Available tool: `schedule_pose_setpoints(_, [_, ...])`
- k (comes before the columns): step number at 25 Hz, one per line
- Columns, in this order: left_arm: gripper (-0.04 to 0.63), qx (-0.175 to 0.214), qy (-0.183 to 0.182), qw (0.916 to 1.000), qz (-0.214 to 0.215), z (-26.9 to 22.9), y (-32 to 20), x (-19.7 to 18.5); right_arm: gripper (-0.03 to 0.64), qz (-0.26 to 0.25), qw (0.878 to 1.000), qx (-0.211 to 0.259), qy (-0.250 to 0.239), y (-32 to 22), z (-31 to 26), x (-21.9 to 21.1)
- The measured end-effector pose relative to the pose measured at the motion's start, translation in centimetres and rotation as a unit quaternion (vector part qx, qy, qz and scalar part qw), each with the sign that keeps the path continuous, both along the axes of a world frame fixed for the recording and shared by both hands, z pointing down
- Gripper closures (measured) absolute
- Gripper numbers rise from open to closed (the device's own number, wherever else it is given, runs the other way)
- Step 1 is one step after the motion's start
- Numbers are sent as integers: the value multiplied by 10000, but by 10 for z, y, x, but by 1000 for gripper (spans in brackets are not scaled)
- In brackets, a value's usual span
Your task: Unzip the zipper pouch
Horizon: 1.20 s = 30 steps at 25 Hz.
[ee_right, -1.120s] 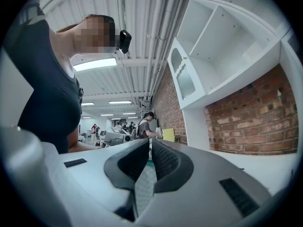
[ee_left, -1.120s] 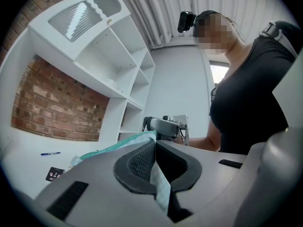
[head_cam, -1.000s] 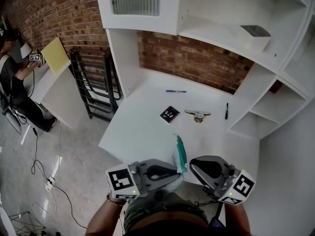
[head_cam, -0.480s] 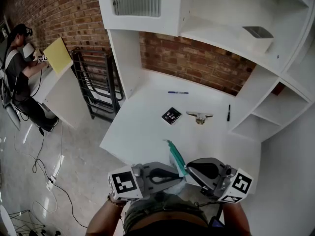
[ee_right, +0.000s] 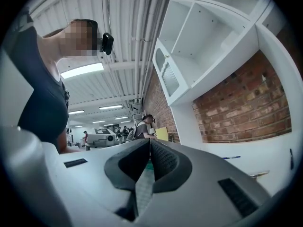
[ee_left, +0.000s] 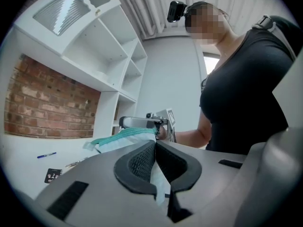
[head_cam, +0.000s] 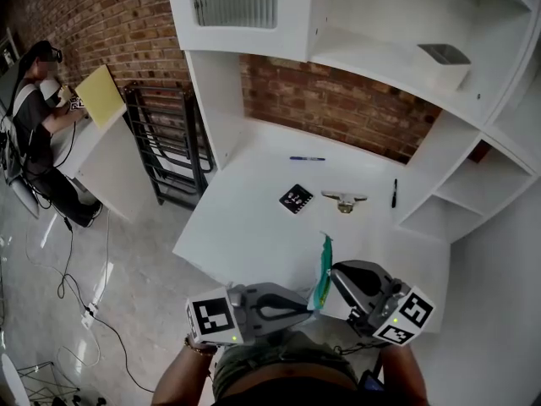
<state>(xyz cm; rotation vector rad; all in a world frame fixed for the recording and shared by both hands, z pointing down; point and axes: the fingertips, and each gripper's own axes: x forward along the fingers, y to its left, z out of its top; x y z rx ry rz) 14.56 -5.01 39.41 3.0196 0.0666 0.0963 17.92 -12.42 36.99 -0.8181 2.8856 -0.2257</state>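
White desk (head_cam: 245, 227) under a brick wall: left gripper (head_cam: 309, 313) and right gripper (head_cam: 332, 270) both clenched on the pouch (head_cam: 322, 271), which was held up at the desk's near edge.
The pouch hung edge-on between the two grippers, its teal zipper strip uppermost and its contents impossible to make out. The left jaws pinched its pale fabric, and the right jaws were clamped on a thin strip at its teal end. One bin (head_cam: 441, 59) sat on an upper shelf, its contents not visible. Farther back on the desk lay two pens, a blue pen (head_cam: 306, 158) near the wall and a black pen (head_cam: 394, 193) by the right-hand shelves. One black card (head_cam: 295, 199) and one metal piece (head_cam: 344, 200) lay near each other, well apart from the pouch. Bare desk stretched between these and the grippers. Left of the desk's edge was open floor and one black rack (head_cam: 165, 146).
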Motion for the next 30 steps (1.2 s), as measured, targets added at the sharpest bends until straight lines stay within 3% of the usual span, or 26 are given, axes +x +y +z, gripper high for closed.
schedule_pose_setpoints(12, [589, -95, 80, 9992, -375, 6, -17, -19, 611, 337, 9993, 78, 118, -12, 2, 12])
schedule_pose_setpoints(30, [589, -162, -102, 9957, -911, 19, -42, -64, 611, 672, 9977, -16, 89, -24, 5, 25])
